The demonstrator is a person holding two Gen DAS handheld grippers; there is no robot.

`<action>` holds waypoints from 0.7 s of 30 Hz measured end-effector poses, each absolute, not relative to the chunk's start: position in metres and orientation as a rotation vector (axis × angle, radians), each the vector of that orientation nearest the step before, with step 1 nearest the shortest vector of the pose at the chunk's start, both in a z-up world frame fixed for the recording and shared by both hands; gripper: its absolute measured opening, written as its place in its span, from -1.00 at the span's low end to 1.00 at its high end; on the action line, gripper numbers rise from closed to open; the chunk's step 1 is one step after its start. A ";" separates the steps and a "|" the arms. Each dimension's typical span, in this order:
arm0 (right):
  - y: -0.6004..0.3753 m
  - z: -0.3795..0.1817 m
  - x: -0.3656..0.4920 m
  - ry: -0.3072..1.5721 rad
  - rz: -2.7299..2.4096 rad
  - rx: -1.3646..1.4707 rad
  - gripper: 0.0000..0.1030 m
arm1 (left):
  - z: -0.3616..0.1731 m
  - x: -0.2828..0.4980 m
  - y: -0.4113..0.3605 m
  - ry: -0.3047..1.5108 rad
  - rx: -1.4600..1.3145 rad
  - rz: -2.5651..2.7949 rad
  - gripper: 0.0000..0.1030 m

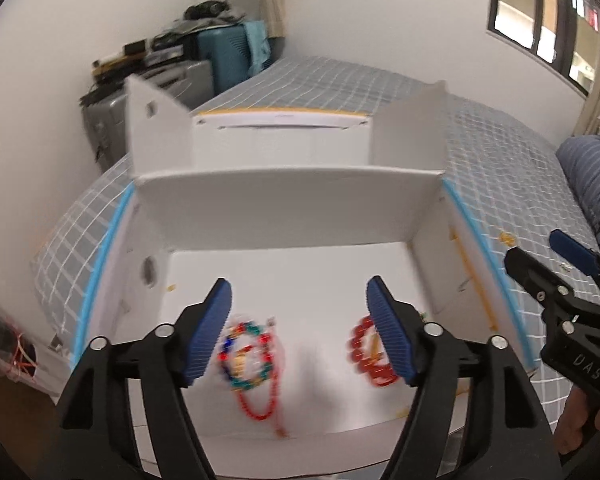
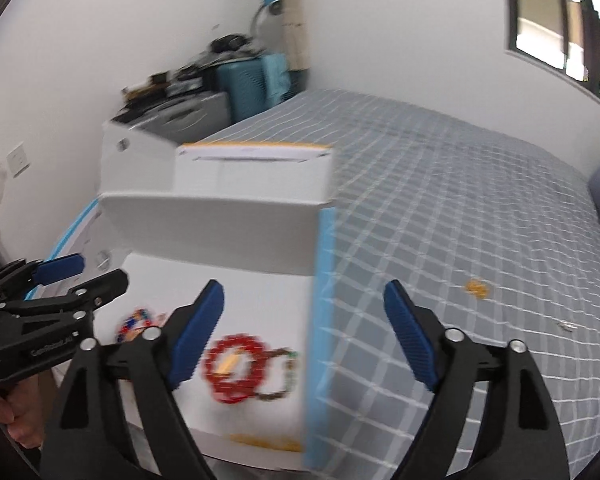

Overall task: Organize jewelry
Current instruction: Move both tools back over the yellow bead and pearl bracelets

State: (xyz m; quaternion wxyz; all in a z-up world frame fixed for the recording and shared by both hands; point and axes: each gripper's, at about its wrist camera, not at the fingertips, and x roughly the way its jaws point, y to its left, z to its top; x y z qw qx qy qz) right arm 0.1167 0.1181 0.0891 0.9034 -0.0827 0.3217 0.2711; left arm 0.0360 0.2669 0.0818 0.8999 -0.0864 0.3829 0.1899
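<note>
A white cardboard box (image 1: pixel 284 216) with raised flaps lies open on the bed. On its floor lie a multicoloured bead bracelet (image 1: pixel 246 354), a red bead strand (image 1: pixel 260 404) under it, and a red bead bracelet (image 1: pixel 370 354). My left gripper (image 1: pixel 299 284) hovers open above them with nothing between its pads. The right wrist view shows the red bracelet (image 2: pixel 234 368), a dark bead ring (image 2: pixel 280 376) beside it, and the multicoloured bracelet (image 2: pixel 134 322). My right gripper (image 2: pixel 304 286) is open and empty over the box's right edge (image 2: pixel 320 280). Both views are blurred.
The bed sheet (image 2: pixel 460 208) is grey-blue with a white check. A small gold piece (image 2: pixel 476 287) and a tiny silver piece (image 2: pixel 566 325) lie on it right of the box. Suitcases (image 1: pixel 220 60) are stacked in the far corner. A folded blue quilt (image 1: pixel 592 184) lies at the right.
</note>
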 end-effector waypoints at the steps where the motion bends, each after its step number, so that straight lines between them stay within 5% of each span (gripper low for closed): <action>1: 0.106 0.090 0.120 0.659 0.539 -0.162 0.65 | 0.084 0.043 0.258 0.788 -0.173 0.378 0.46; 11: -0.029 0.084 0.173 0.658 0.288 -0.071 0.83 | 0.092 0.113 0.151 0.772 -0.099 0.208 0.75; 21: -0.146 0.048 0.233 0.687 0.089 -0.038 0.83 | 0.068 0.199 0.049 0.809 -0.085 0.080 0.83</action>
